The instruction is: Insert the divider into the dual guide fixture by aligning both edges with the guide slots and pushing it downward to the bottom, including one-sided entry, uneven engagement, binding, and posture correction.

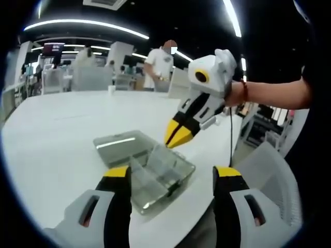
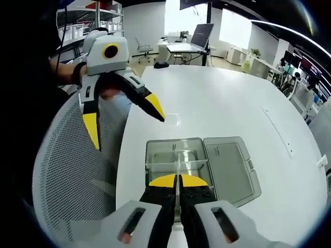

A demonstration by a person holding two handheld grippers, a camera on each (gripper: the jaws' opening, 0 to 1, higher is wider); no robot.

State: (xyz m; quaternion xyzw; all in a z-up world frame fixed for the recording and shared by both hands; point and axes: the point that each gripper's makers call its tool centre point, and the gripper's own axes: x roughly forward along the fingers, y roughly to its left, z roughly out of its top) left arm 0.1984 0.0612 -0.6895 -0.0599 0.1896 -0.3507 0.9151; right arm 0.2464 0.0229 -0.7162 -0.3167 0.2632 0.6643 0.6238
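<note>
A clear plastic box (image 2: 160,155), the guide fixture, lies on the white table (image 2: 217,98) with its lid (image 2: 227,165) folded open beside it. My right gripper (image 2: 176,182) hangs just above the box, shut on a thin clear divider (image 2: 178,165) seen edge-on, its lower edge down inside the box. From the left gripper view, the right gripper (image 1: 173,139) points down at the far side of the box (image 1: 155,181). My left gripper (image 1: 172,171) is open with nothing between its fingers. It is held near the box's end and appears as the left gripper (image 2: 126,129) off the table edge.
A grey mesh chair (image 2: 72,170) stands against the table edge near the box. A person (image 1: 161,64) stands beyond the far side of the table. A laptop (image 2: 200,35) sits on a distant desk. Bare tabletop stretches past the box.
</note>
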